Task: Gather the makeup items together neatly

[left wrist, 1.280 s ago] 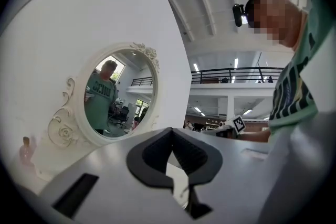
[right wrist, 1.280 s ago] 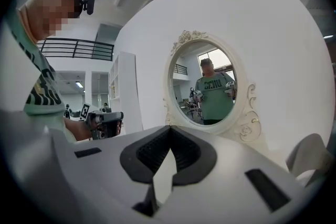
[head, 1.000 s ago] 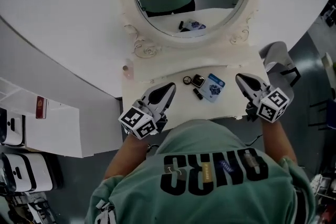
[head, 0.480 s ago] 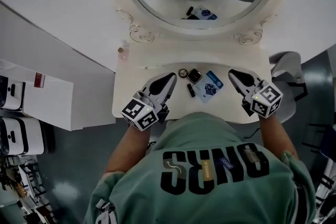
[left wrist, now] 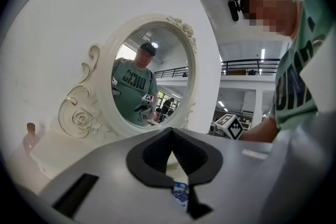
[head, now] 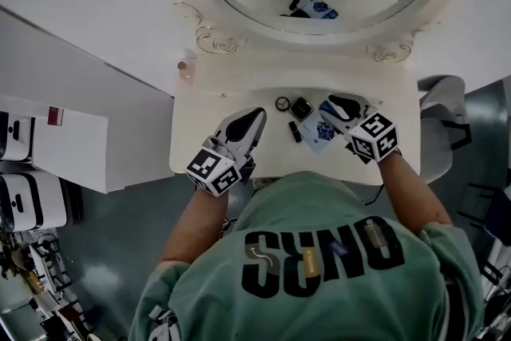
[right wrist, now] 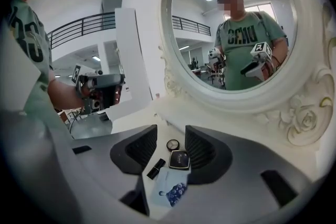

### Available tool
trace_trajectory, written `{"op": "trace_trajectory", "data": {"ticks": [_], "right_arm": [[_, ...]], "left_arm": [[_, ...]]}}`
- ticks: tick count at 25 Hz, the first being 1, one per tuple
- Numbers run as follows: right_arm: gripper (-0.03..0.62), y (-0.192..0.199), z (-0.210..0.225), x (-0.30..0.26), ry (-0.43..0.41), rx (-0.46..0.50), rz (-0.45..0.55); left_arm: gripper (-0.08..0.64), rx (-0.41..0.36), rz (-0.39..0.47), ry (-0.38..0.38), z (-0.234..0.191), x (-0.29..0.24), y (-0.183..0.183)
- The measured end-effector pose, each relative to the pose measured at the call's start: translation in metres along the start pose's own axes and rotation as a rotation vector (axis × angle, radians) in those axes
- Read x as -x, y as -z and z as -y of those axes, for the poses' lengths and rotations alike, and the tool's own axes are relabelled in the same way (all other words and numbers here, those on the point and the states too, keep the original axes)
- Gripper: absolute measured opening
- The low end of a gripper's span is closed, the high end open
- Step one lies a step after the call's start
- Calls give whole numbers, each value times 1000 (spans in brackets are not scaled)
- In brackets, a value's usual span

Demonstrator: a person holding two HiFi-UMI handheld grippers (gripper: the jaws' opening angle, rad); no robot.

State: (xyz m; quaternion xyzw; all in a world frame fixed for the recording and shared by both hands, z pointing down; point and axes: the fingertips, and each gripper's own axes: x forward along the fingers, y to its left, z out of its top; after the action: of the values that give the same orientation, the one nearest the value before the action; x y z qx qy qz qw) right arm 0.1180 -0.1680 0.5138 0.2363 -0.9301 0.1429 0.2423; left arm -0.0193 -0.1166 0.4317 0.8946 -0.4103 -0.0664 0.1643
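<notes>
Head view: on the cream dressing table [head: 200, 148], below the oval mirror [head: 239, 4], the makeup sits in a loose cluster. A round compact [head: 283, 103] lies just beside a square compact [head: 301, 109], with a black tube [head: 296, 132] near them and a blue-patterned packet [head: 319, 132] to their right. The right gripper [head: 335, 105] reaches in from the right over the packet's far edge, its tips close to the square compact. The left gripper [head: 255, 118] lies to the left of the cluster, apart from every item.

Left gripper view: the left gripper [left wrist: 171, 132] has its jaws together at the tips with nothing clamped. A scrap of the blue-patterned packet [left wrist: 180, 191] shows low down behind them.

Right gripper view: the right gripper [right wrist: 170, 134] has its jaws apart, and they have just been opening. The round compact [right wrist: 172, 145], square compact [right wrist: 179, 159], black tube [right wrist: 156, 168] and blue-patterned packet [right wrist: 170, 189] all show in the gap between the jaws, lying on the table. Neither pad presses on any of them.
</notes>
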Motion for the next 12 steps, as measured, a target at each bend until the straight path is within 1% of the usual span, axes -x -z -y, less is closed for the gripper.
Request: {"op": "trace_trajectory", "data": {"ticks": [4, 8, 12], "right_arm": [[189, 44, 6, -54, 25, -29, -132], [243, 92, 13, -99, 51, -52, -268], [295, 120, 19, -128, 87, -67, -335]], "left_arm": [[8, 25, -51, 11, -23, 5, 23], [8, 42, -95, 18, -44, 10, 42], [8, 64, -117, 18, -62, 17, 56]]}}
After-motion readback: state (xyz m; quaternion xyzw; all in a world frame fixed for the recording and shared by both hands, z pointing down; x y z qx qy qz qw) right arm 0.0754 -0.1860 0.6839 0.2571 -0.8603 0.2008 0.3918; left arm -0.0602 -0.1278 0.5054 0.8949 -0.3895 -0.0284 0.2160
